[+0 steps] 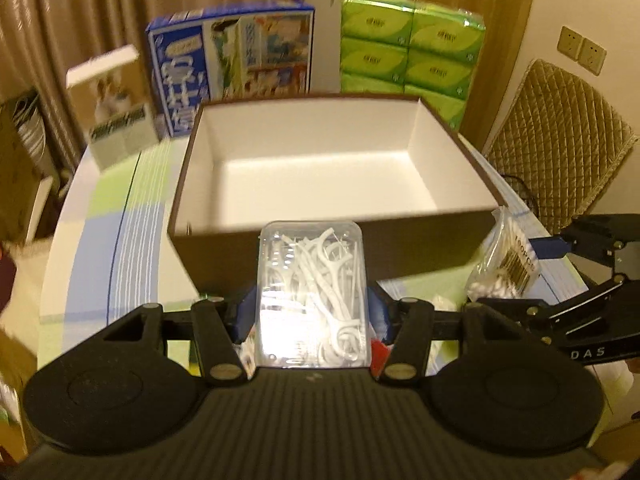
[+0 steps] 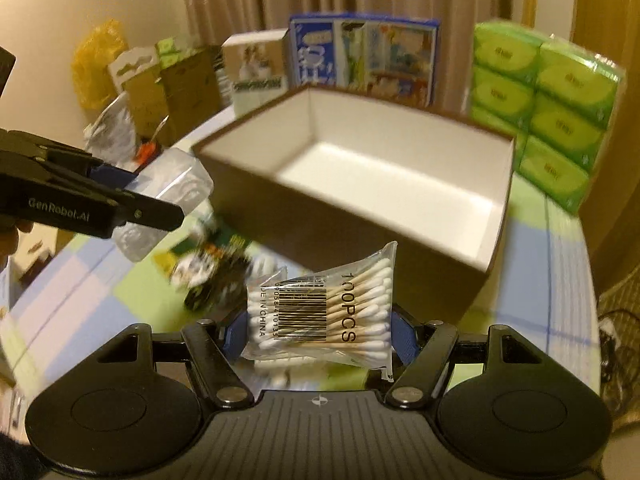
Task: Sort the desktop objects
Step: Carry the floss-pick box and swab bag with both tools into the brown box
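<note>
Jaws of the left gripper [image 1: 312,312] clamp a rigid clear floss-pick case [image 1: 312,292]; right gripper [image 2: 320,336] jaws clamp a soft cotton-swab bag [image 2: 324,312]. Both loads hang near the open box [image 1: 192,160], light; the slick bag likely needs a mid-body hold.

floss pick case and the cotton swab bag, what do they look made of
The clear rectangular floss pick case looks like rigid glossy plastic: it keeps rounded corners and glints, with white picks visible through it. The clear cotton swab bag looks like thin soft plastic film: it crinkles and has a printed barcode. The swab sticks inside look tan, perhaps wood or bamboo, with white cotton-like tips.
</note>
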`<move>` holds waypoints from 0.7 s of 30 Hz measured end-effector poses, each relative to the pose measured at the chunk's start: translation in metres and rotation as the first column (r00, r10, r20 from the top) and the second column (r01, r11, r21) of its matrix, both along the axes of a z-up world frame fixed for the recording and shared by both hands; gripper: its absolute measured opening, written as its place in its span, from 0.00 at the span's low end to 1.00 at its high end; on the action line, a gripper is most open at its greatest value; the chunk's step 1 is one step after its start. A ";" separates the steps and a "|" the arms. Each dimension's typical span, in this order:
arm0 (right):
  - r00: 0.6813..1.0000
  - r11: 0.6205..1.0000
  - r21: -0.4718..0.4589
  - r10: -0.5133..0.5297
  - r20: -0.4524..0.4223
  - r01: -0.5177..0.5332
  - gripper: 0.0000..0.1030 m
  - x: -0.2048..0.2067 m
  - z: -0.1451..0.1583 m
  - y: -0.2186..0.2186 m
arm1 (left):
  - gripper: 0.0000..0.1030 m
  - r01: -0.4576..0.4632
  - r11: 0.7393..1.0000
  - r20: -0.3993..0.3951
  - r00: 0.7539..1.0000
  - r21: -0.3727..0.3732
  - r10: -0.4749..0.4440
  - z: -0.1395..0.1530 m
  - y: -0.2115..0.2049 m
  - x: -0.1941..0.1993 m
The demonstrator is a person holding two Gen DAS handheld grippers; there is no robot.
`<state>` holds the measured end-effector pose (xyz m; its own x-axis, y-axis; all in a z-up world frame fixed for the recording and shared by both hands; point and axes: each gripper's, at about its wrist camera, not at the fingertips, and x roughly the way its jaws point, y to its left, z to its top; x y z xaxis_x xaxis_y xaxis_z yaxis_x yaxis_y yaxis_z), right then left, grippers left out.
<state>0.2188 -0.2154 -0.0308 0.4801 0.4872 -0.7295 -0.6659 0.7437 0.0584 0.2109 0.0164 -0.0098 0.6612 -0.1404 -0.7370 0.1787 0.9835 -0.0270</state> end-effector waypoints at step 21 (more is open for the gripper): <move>0.983 0.984 -0.008 -0.180 -0.039 0.180 0.66 0.152 -0.006 0.040 | 0.50 0.072 0.997 -0.052 0.996 0.010 -0.071 -0.017 -0.008 0.169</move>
<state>0.3709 -0.1756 -0.0370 0.5307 0.3923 -0.7513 -0.5182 0.8516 0.0787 0.3799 0.0086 -0.0270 0.6110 -0.1771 -0.7716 0.2471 0.9686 -0.0267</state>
